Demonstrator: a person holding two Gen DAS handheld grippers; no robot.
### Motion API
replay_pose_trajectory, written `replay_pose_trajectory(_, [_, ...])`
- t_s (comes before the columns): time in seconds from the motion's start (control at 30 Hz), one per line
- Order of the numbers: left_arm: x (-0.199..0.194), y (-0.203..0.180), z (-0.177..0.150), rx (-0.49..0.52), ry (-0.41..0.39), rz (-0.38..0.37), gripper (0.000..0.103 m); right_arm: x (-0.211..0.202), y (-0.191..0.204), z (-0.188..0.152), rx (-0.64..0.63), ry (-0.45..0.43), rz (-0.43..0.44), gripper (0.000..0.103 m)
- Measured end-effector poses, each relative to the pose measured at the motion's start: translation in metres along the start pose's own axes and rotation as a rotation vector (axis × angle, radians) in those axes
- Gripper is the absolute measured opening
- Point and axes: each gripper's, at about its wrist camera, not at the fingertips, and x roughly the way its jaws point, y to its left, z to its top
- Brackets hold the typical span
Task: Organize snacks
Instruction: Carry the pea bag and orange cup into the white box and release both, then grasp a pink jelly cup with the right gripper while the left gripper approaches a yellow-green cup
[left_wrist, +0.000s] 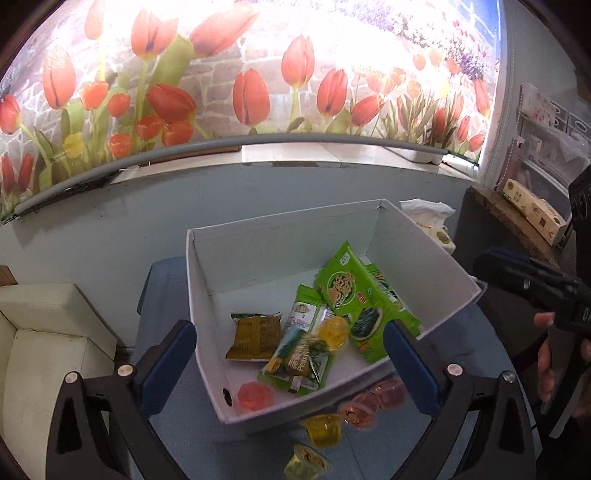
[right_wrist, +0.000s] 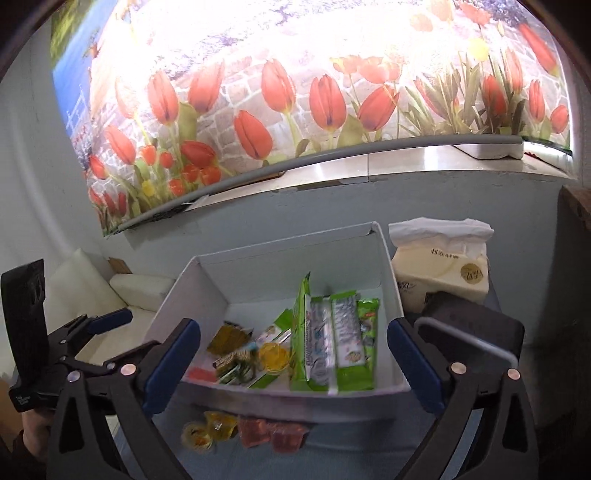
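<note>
Both the left gripper (left_wrist: 290, 363) and right gripper (right_wrist: 293, 363) hover with jaws spread wide, holding nothing. The white box (left_wrist: 207, 295) sits on the blue bench (left_wrist: 369, 454), holding green snack packets (left_wrist: 364, 301) and a yellow jelly cup (left_wrist: 334, 328). More jelly cups (right_wrist: 243, 430) lie outside, at the box's 6 o'clock edge. A tissue pack (right_wrist: 443, 269) stands at its 2 o'clock.

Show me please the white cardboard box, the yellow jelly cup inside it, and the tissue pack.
white cardboard box (left_wrist: 280, 254): left wrist view, inner back wall.
yellow jelly cup (left_wrist: 333, 329): left wrist view, its top.
cream tissue pack (right_wrist: 441, 273): right wrist view, front face.
</note>
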Motion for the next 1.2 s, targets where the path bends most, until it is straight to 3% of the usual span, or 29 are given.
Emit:
replay_pose_trajectory(0.2, [-0.037, -0.002, -0.032, -0.045, -0.042, -0.058, 0.103, -0.039, 0.03, -0.045, -0.115, -0.026, -0.063, 0.103])
replay_pose_trajectory(0.33, [-0.052, -0.007, -0.06, -0.047, -0.035, -0.055, 0.103, -0.055, 0.041, -0.079, -0.143, -0.025, -0.081, 0.103])
replay_pose_trajectory(0.57, [-0.071, -0.01, -0.11, -0.08, -0.019, -0.075, 0.103, -0.035, 0.041, -0.128, -0.166, 0.05, -0.164, 0.103])
replay_pose_trajectory(1.0, [-0.072, 0.002, -0.144, -0.104, 0.033, -0.065, 0.103, 0.052, 0.014, -0.12, -0.036, 0.149, -0.247, 0.103])
replay_pose_trajectory(1.2, [-0.068, 0.012, -0.147, -0.113, 0.043, -0.051, 0.103, 0.078, 0.006, -0.115, 0.01, 0.193, -0.227, 0.103])
